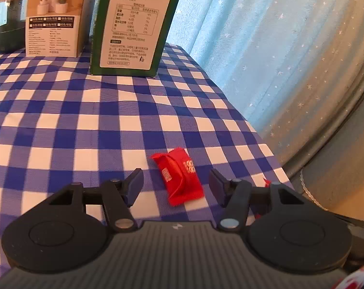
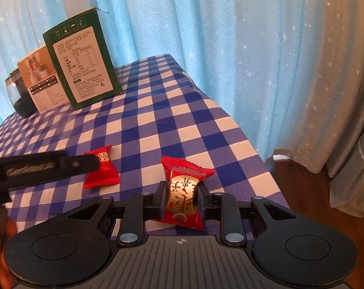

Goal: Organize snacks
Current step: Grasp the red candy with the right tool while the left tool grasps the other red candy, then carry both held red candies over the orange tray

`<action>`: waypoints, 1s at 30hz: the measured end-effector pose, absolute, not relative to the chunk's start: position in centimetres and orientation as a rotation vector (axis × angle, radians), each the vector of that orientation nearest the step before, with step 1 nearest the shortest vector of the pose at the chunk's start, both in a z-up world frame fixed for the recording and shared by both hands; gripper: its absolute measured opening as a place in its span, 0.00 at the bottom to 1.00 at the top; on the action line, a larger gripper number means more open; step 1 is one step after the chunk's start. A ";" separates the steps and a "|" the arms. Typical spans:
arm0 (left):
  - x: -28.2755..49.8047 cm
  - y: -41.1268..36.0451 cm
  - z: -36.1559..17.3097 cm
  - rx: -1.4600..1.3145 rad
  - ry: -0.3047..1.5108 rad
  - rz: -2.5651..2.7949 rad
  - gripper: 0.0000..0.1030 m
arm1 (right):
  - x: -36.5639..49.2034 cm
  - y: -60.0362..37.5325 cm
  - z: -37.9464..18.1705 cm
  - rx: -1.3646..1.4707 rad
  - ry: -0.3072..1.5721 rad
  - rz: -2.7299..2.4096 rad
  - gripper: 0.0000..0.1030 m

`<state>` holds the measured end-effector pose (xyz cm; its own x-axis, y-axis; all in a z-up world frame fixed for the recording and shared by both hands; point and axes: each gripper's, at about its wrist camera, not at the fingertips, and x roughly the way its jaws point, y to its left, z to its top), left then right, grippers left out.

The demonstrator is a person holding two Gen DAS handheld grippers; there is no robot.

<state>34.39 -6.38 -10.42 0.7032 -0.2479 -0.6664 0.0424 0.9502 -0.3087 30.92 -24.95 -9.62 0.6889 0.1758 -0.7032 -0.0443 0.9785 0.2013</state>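
Two light crinkly packets: right gripper point(image 2: 180, 198) pinches gold-labelled packet point(image 2: 183, 192) at middle; left gripper point(image 1: 175, 184) half-wide around plain red packet point(image 1: 179, 175) on bench point(image 1: 85, 120), pads apart; grip soft middle, foil slippery.

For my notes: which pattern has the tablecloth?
Blue and white checks on the tablecloth, clearest in the left wrist view.

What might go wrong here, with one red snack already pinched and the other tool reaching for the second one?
The left tool is open around the loose red packet, which lies askew; closing may catch only a corner. The right tool pinches its packet across the puffy middle, so it could slip or get crushed. Both sit near the table edge.
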 end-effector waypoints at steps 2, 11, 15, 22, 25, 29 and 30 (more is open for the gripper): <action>35.0 -6.8 -10.8 -0.277 0.777 -0.160 0.51 | 30.9 -25.0 -9.6 0.177 0.801 0.121 0.25; 36.4 -8.2 -11.7 -0.193 0.788 -0.127 0.34 | 31.0 -25.2 -9.7 0.196 0.787 0.118 0.25; 35.1 -7.7 -11.6 -0.116 0.788 -0.143 0.28 | 30.9 -24.9 -9.7 0.187 0.790 0.125 0.25; 28.5 -4.6 -11.2 -0.087 0.794 -0.132 0.24 | 30.7 -23.9 -9.4 0.199 0.795 0.180 0.25; 25.3 -3.4 -10.9 -0.067 0.792 -0.112 0.23 | 30.4 -23.1 -9.1 0.201 0.795 0.218 0.25; 21.6 -1.9 -10.6 -0.072 0.805 -0.089 0.23 | 29.2 -21.7 -8.6 0.185 0.801 0.267 0.25; 20.7 -1.6 -10.4 -0.074 0.807 -0.084 0.23 | 28.9 -21.3 -8.4 0.180 0.805 0.279 0.25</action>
<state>20.72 -1.60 -10.41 0.6889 -0.1028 -0.7176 0.0467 0.9941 -0.0977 28.88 -21.28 -8.45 0.6593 0.3130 -0.6836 -0.1769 0.9483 0.2636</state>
